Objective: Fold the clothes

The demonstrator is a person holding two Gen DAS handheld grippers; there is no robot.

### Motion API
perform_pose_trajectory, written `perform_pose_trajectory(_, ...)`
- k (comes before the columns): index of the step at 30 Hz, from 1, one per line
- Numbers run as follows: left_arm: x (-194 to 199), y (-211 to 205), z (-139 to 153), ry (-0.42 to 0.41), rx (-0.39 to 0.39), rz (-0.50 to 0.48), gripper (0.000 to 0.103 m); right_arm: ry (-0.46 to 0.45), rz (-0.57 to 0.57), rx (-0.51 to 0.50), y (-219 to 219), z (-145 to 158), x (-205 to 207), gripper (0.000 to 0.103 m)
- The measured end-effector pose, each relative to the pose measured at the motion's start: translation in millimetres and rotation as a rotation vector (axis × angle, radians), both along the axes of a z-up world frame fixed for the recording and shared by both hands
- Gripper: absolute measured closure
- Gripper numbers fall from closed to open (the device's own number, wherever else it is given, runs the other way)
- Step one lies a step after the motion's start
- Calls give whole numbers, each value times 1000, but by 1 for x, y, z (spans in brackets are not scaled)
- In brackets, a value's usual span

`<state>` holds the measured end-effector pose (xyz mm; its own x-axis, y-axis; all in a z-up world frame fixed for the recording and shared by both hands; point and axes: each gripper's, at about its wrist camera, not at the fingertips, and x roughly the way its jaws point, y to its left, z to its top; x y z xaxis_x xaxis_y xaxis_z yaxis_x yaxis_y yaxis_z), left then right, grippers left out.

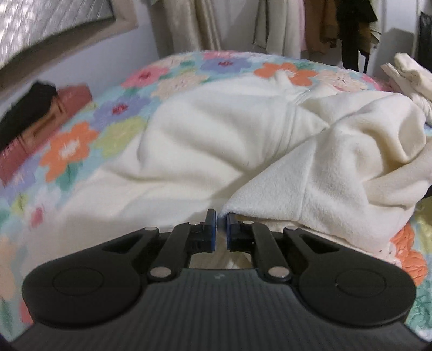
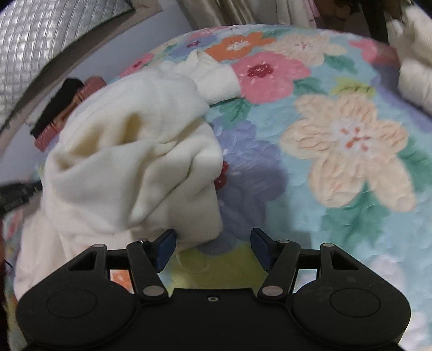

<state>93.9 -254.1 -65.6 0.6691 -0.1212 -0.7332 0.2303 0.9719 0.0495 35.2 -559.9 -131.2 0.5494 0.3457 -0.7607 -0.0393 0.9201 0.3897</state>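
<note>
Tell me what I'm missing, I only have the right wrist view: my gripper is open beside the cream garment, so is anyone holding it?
Observer: Yes. The left gripper is shut on a lower edge of the cream fleece garment.
Operator: Is the fabric flat over there?
Observer: No. One thick fold is thrown across the garment toward the left gripper; the rest lies spread on the floral quilt.
Operator: Anything beyond the bed I can't make out?
Observer: Clothes hang behind the bed: cream, brown and dark pieces.
</note>
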Motion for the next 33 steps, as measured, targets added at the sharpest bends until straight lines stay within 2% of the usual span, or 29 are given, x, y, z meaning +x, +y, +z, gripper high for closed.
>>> perform_pose_trajectory(5,-3,3,-7,2,4,-4,94,-113,25,-47,20,-6,7,36)
perform_pose_trajectory(6,-3,2,-8,3,10,-5,94,-142,35,-56,25,-8,9,42)
perform_pose_trajectory(7,-4,1,-9,0,14,-5,94,-170,61,-61,30,-8,10,53)
perform_pose_trajectory(8,-5,1,-9,-5,17,-4,94,-186,78,-66,34,-6,11,72)
perform_pose_trajectory(11,-11,-4,-8,-25,22,-8,96,-218,63,-95,39,6,10,83)
perform_pose_trajectory(15,-21,-8,4,-47,-48,-48,97,-297,-23,-166,32,39,-6,86)
perform_pose_trajectory(17,-35,-16,17,-84,-100,-150,97,-346,-76,-205,22,61,-19,87)
perform_pose_trajectory(20,-65,-47,43,-166,-104,-337,97,-402,-140,-283,4,91,-37,88)
perform_pose_trajectory(24,-73,-82,49,-84,-194,-409,97,-401,-267,-307,-29,112,-59,88)
perform_pose_trajectory(28,-72,-114,36,-7,-208,-458,99,-342,-368,-359,-49,109,-82,89)
perform_pose_trajectory(31,-71,-131,40,-2,-265,-505,100,-326,-409,-411,-61,116,-99,90)
perform_pose_trajectory(33,-73,-142,51,-27,-318,-558,103,-343,-445,-454,-72,131,-112,91)
